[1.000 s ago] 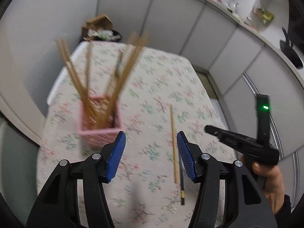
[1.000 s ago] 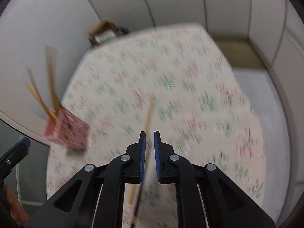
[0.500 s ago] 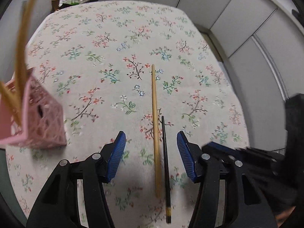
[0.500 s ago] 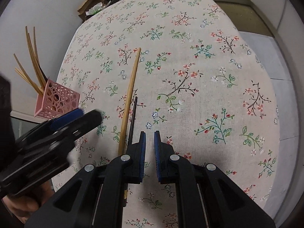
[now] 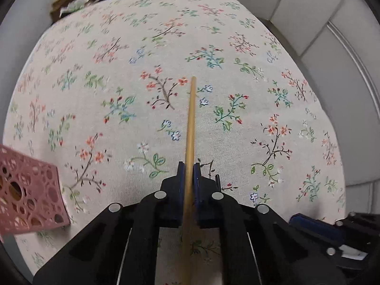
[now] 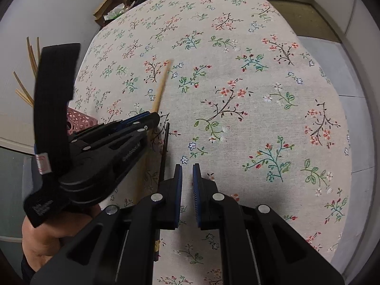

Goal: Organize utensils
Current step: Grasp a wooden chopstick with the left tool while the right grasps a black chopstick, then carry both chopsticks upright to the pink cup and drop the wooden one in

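Left claw (image 5: 188, 174), blue pads clamped on a wooden chopstick (image 5: 191, 123) that runs from between them toward the far side of the desk (image 5: 237, 35), over its floral cloth. A black chopstick (image 6: 164, 149) lies on the cloth just right of the wooden one. Right claw (image 6: 187, 180), jaws nearly together on nothing, stands near the black chopstick. A pink perforated holder (image 5: 28, 190) with more chopsticks (image 6: 28, 71) stands at the left.

Left tongs (image 5: 189, 174) clamped shut, right tongs (image 6: 187, 178) closed, both angled downward.
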`<act>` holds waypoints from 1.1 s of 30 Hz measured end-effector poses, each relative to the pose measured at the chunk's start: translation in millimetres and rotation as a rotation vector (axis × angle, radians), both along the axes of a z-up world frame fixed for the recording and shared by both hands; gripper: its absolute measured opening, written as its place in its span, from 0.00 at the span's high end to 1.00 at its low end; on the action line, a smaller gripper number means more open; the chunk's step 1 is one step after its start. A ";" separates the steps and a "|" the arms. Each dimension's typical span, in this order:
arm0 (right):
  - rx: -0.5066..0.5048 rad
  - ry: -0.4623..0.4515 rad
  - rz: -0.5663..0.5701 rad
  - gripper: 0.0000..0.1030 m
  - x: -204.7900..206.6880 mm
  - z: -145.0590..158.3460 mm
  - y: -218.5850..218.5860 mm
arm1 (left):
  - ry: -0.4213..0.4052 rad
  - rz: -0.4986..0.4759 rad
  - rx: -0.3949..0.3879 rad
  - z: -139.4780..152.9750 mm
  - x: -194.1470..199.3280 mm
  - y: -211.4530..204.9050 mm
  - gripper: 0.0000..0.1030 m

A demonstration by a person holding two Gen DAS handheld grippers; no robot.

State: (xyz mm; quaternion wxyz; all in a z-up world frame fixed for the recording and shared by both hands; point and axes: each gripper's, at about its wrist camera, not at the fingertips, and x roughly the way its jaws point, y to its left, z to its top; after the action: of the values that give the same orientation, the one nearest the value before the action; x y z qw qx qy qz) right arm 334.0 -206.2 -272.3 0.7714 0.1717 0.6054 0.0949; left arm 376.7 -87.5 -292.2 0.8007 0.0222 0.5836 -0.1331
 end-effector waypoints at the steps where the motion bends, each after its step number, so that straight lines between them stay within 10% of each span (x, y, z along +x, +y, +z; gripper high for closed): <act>1: 0.002 0.003 0.002 0.91 0.8 -1.4 1.3 | 0.005 0.019 -0.012 2.4 -1.1 5.4 0.94; 7: -0.018 0.031 0.064 0.91 8.4 -13.3 26.6 | -0.101 0.029 -0.081 44.9 -20.2 27.6 0.94; 14: -0.093 0.064 0.128 0.91 13.3 -28.1 61.9 | -0.380 0.072 0.023 113.5 -65.5 62.5 0.94; 24: -0.275 0.000 0.173 0.94 13.3 -23.8 97.4 | -0.502 0.114 -0.008 151.7 -85.9 99.3 0.94; 33: -0.173 -0.315 0.136 0.95 -9.5 63.6 88.4 | -0.567 0.214 -0.146 173.4 -87.3 150.4 0.94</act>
State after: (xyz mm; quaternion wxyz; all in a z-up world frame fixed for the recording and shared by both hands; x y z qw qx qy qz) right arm 324.5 -117.9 -208.7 0.8602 0.0463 0.4934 0.1201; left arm 289.4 63.0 -118.8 0.9406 -0.0608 0.3248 -0.0781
